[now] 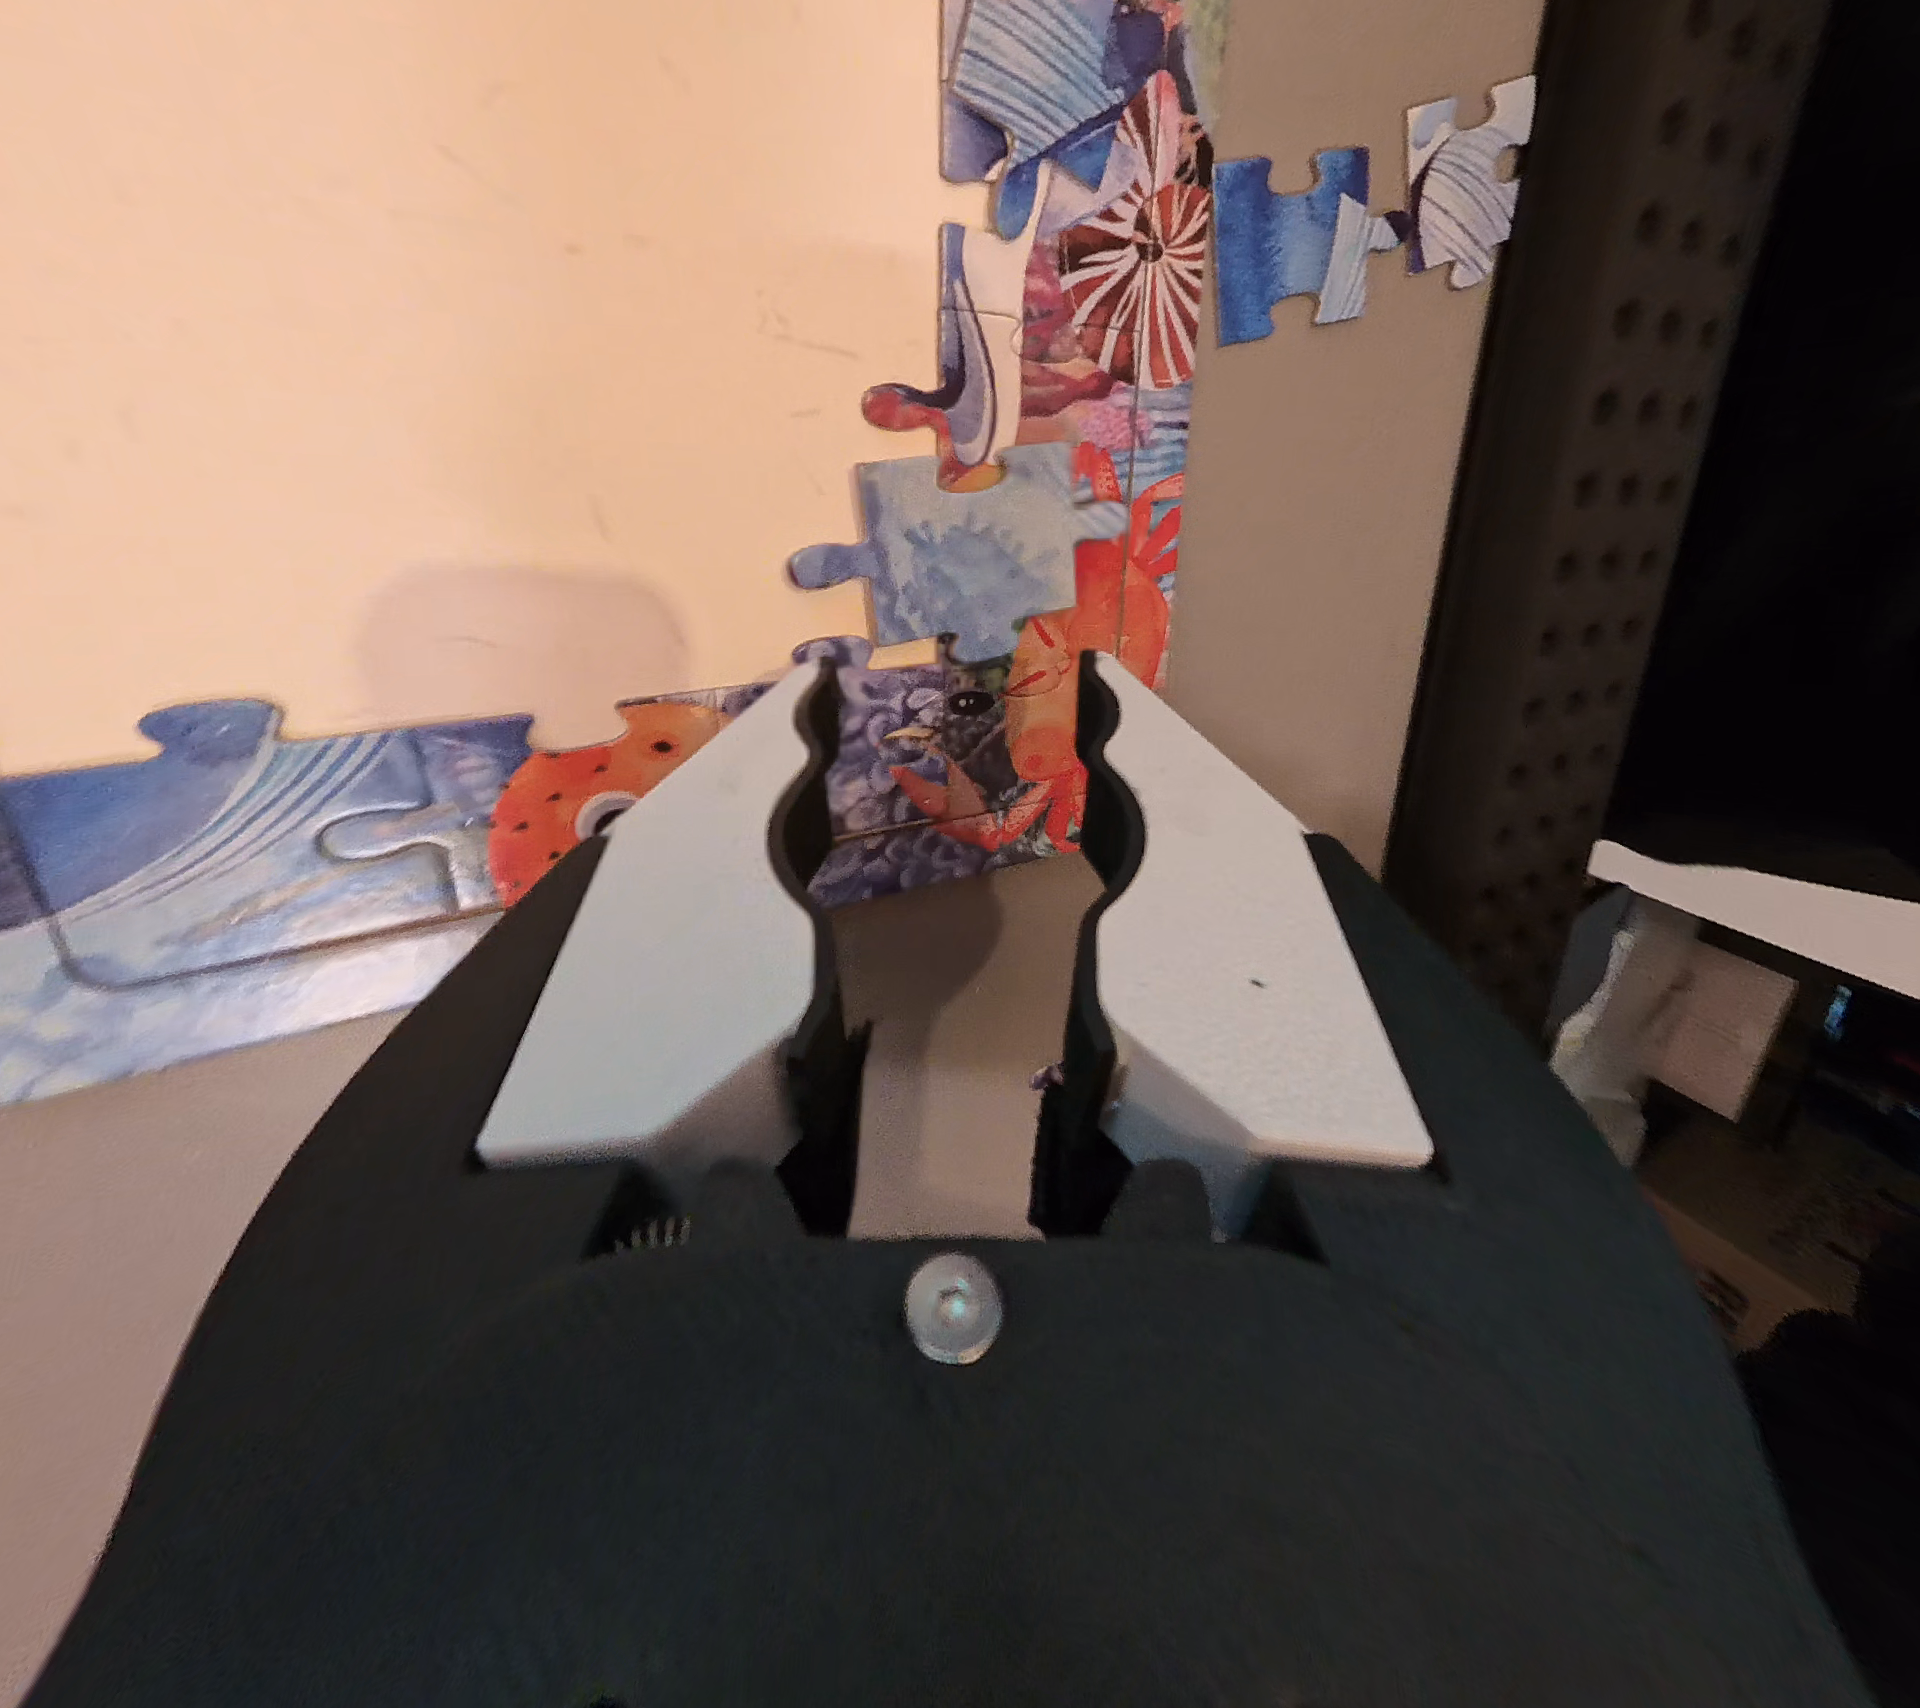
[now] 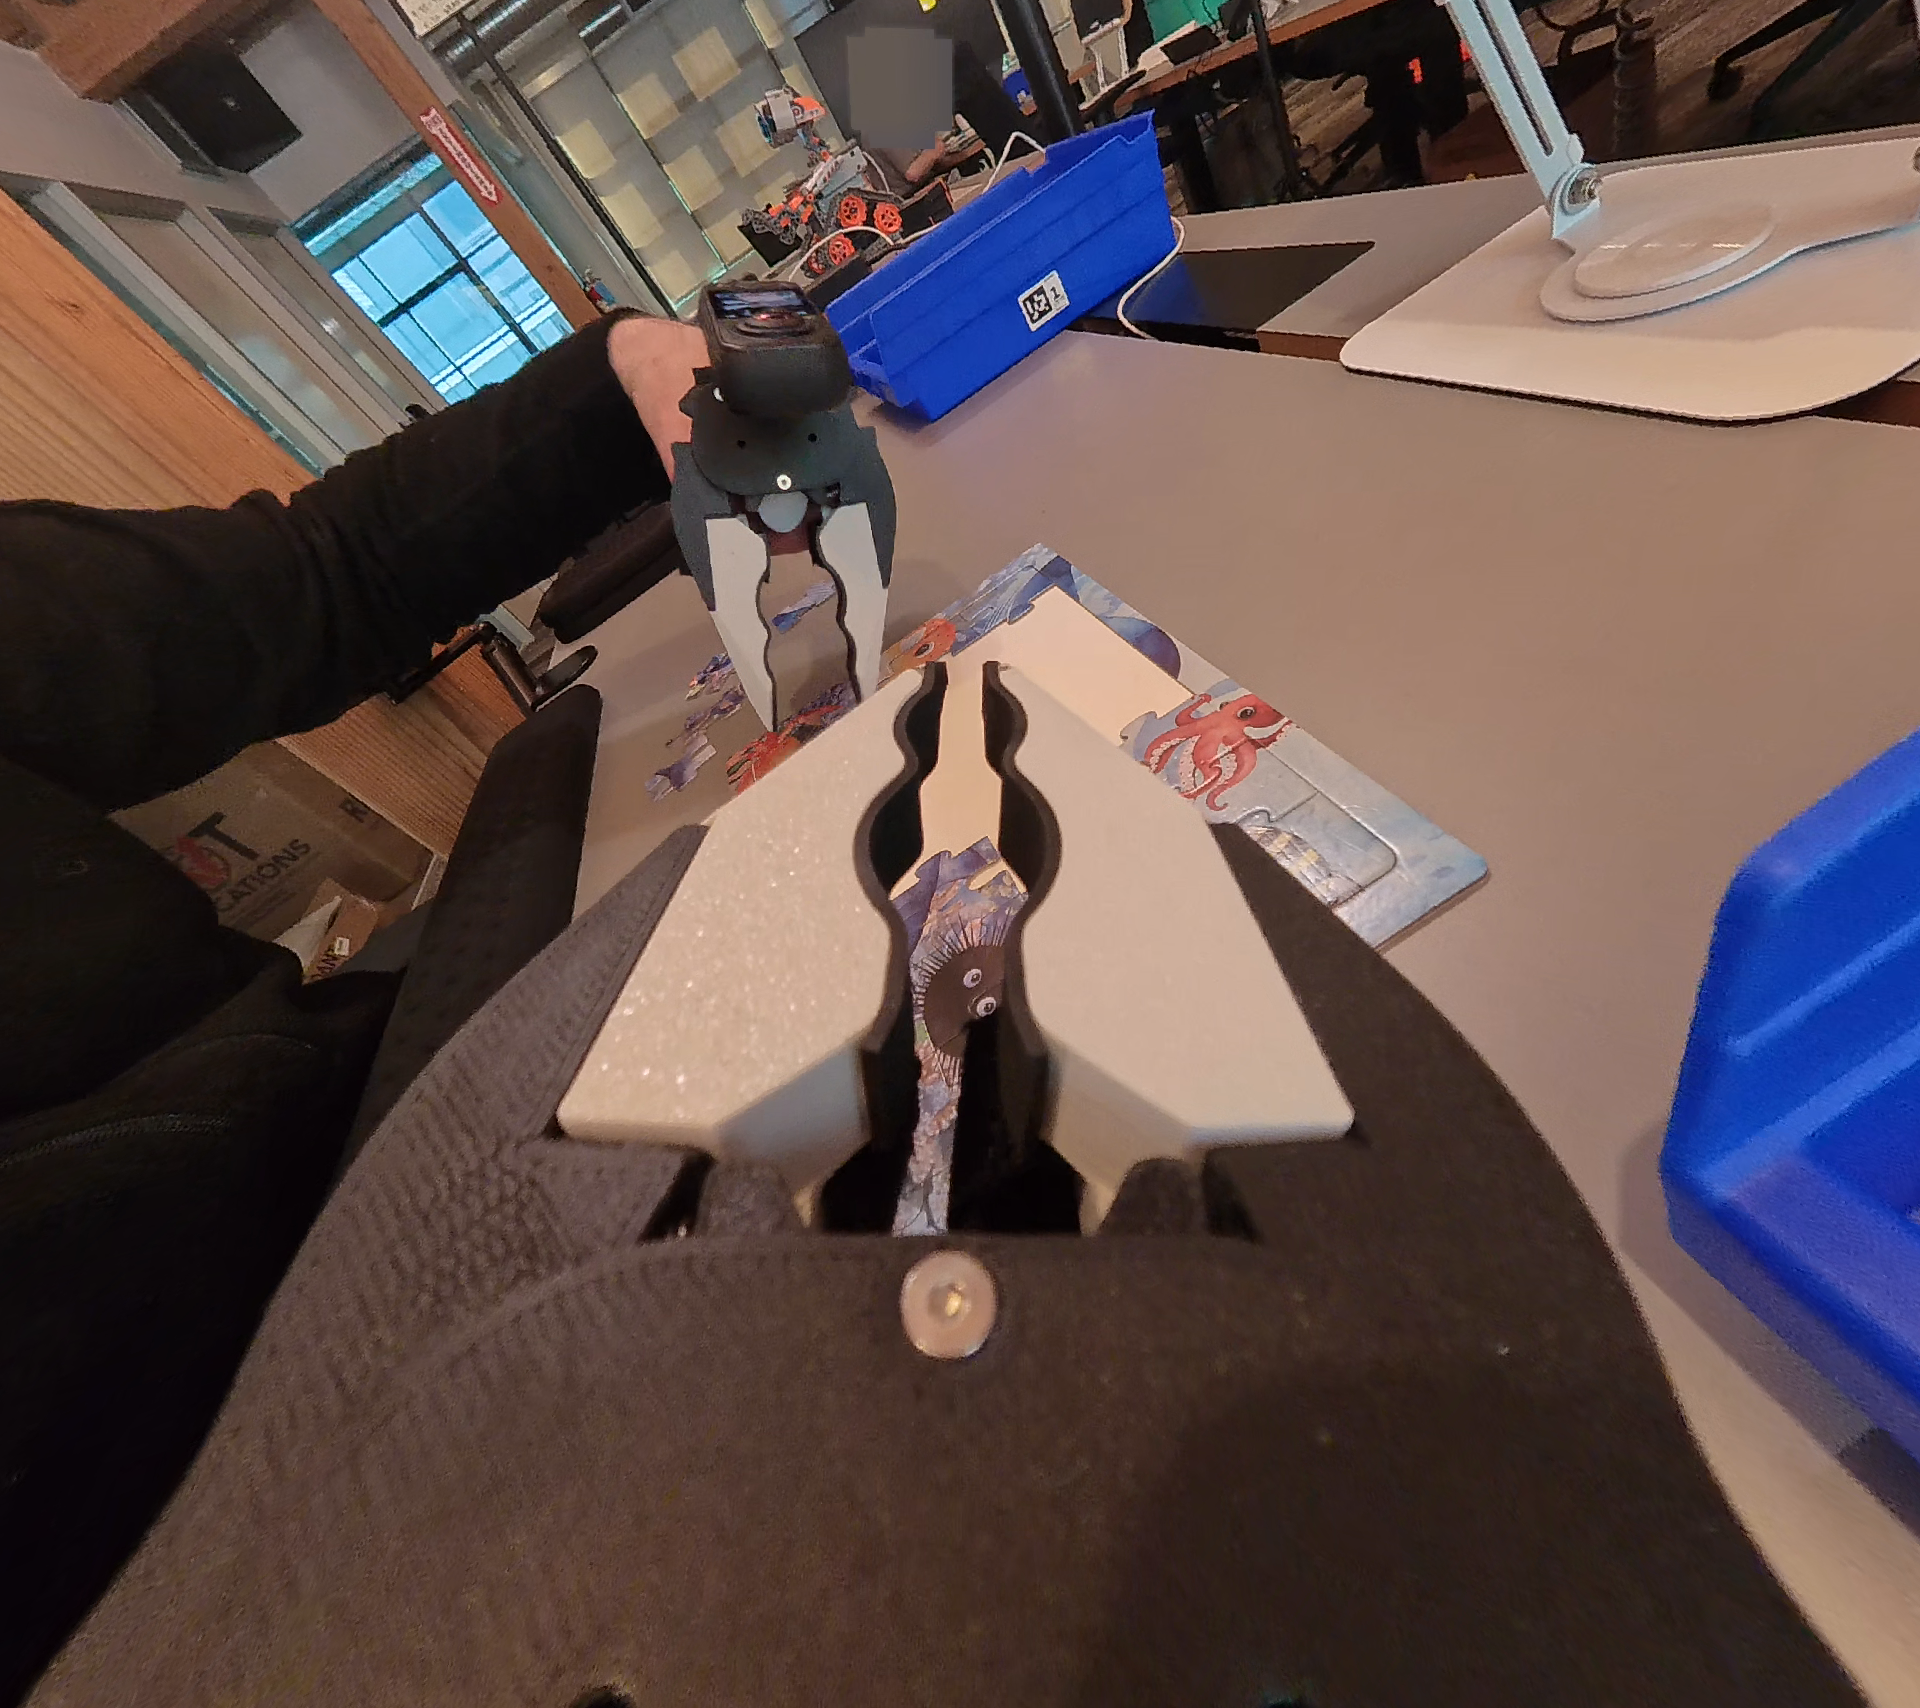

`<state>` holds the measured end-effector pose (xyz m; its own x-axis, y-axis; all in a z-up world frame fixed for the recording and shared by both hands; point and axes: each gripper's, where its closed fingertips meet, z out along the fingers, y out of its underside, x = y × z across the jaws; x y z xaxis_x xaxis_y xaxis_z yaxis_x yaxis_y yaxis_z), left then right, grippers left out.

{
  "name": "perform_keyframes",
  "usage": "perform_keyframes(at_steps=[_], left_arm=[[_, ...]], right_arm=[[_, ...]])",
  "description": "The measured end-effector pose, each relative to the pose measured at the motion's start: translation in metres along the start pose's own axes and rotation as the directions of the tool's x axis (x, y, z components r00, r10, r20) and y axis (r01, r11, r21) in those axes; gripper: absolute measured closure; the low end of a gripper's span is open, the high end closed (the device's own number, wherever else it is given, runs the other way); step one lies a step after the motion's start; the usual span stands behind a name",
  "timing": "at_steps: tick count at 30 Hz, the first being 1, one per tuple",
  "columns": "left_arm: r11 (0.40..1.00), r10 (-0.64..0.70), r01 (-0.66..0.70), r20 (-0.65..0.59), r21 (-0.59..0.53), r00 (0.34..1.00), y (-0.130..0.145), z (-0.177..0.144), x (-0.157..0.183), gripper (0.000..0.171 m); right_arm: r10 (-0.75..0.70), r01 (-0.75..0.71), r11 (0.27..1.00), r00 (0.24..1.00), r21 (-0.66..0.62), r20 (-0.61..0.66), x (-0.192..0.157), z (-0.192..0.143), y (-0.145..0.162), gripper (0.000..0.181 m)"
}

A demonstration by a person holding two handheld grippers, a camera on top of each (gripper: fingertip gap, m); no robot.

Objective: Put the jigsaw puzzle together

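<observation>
Clearly, a puzzle piece (image 2: 961, 962) was held edge-on in the nearly closed right tongs (image 2: 964, 671).

The left tongs (image 1: 951, 671) were kept apart, empty, over the corner of the puzzle board (image 1: 436, 224) on the grey surface (image 2: 1403, 578). The piece was judged thin, light, bendable card, best pinched at its edges. Loose pieces (image 1: 1288, 245) were shown close only in the left view; the blue bin (image 2: 997, 287) only in the right.

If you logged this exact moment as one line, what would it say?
left gripper: open, over puzzle board corner | right gripper: shut on puzzle piece | loose pieces: beside board
</observation>
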<state>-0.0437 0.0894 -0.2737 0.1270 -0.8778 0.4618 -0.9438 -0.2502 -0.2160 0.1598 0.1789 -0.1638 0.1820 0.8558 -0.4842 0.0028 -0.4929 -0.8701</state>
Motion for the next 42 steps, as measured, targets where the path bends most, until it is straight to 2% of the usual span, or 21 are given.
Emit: perform_keyframes(at_steps=[4,7,10,13,18,21,23,28,32,36,42], left_arm=[[1.0,-0.011,0.008,0.142,0.02,0.99,0.002,-0.013,-0.009,0.115],[0.999,0.006,-0.016,0.239,0.041,0.971,0.004,-0.024,-0.004,0.116],[0.997,0.065,-0.074,0.29,0.02,0.955,0.012,-0.022,0.018,0.114],[0.995,0.099,-0.098,0.346,-0.019,0.933,0.03,-0.023,0.037,0.112],[0.999,0.002,-0.017,0.459,0.028,0.889,0.075,-0.038,0.05,0.111],[0.998,-0.056,0.032,0.476,0.059,0.878,0.105,-0.039,0.06,0.11],[0.996,-0.072,0.033,0.479,0.088,0.875,0.115,-0.035,0.067,0.107],[0.999,-0.041,0.036,0.521,0.019,0.853,0.143,-0.012,0.066,0.1],[0.999,0.01,-0.032,0.553,0.031,0.833,0.141,-0.002,0.059,0.105],[0.999,0.035,-0.028,0.56,-0.02,0.828,0.153,0.007,0.052,0.108],[0.997,0.032,-0.066,0.518,0.047,0.855,0.149,0.011,0.054,0.122]], right_arm=[[-0.004,0.004,1.0,1.0,0.003,-0.001,-0.001,-0.001,-0.001,0.176],[-0.005,0.005,1.0,1.0,0.004,-0.003,0.0,-0.001,-0.001,0.176],[-0.004,0.004,1.0,1.0,0.006,-0.005,0.0,-0.002,-0.002,0.176],[-0.004,0.004,1.0,1.0,0.002,-0.008,0.001,-0.002,-0.001,0.176],[-0.001,0.001,1.0,1.0,0.0,-0.014,0.003,-0.003,0.0,0.175],[0.001,-0.001,1.0,1.0,-0.003,-0.016,0.004,-0.003,0.001,0.175],[0.003,-0.003,1.0,1.0,-0.005,-0.017,0.005,-0.002,0.002,0.175],[0.004,-0.005,1.0,1.0,-0.02,-0.021,0.007,0.0,0.006,0.175],[0.005,-0.006,1.0,1.0,-0.028,-0.026,0.008,0.001,0.008,0.175],[0.007,-0.008,1.0,0.999,-0.029,-0.031,0.01,0.0,0.009,0.175],[0.006,-0.007,0.999,0.999,-0.032,-0.033,0.01,0.0,0.009,0.175]])
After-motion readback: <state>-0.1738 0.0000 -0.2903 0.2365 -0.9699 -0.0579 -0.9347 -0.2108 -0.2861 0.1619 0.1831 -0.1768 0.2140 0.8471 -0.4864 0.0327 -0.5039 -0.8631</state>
